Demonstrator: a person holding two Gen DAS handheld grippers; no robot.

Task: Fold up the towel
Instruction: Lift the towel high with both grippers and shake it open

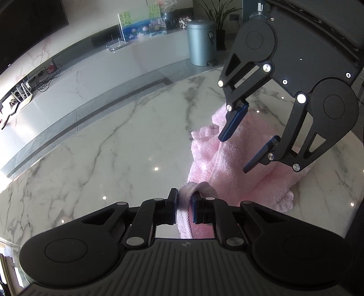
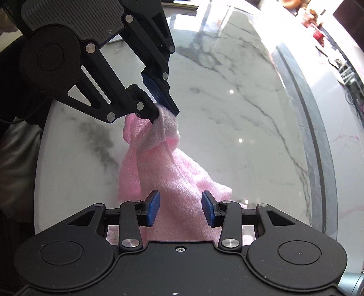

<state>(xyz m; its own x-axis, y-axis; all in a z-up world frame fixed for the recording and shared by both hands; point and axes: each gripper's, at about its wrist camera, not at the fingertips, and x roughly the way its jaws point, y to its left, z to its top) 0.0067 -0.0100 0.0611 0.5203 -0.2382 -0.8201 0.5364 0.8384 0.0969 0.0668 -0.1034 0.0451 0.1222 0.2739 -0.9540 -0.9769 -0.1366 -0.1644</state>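
A pink towel (image 1: pixel 236 168) lies bunched on the white marble table (image 1: pixel 113 145). My left gripper (image 1: pixel 184 208) is shut on a corner of the towel and lifts that corner off the table; it also shows in the right wrist view (image 2: pixel 165 113), gripping the raised corner. The towel (image 2: pixel 173 177) hangs from there down to the table. My right gripper (image 2: pixel 180 208) is open, its blue pads on either side of the towel's lower bulk without pinching it. In the left wrist view the right gripper (image 1: pixel 234 154) hovers open above the towel.
A grey pedal bin (image 1: pixel 201 42) and a potted plant (image 1: pixel 218 13) stand on the floor beyond the table. A long low white cabinet (image 1: pixel 91 77) with cables and boxes runs along the wall. The table's rounded edge (image 2: pixel 318 145) curves at the right.
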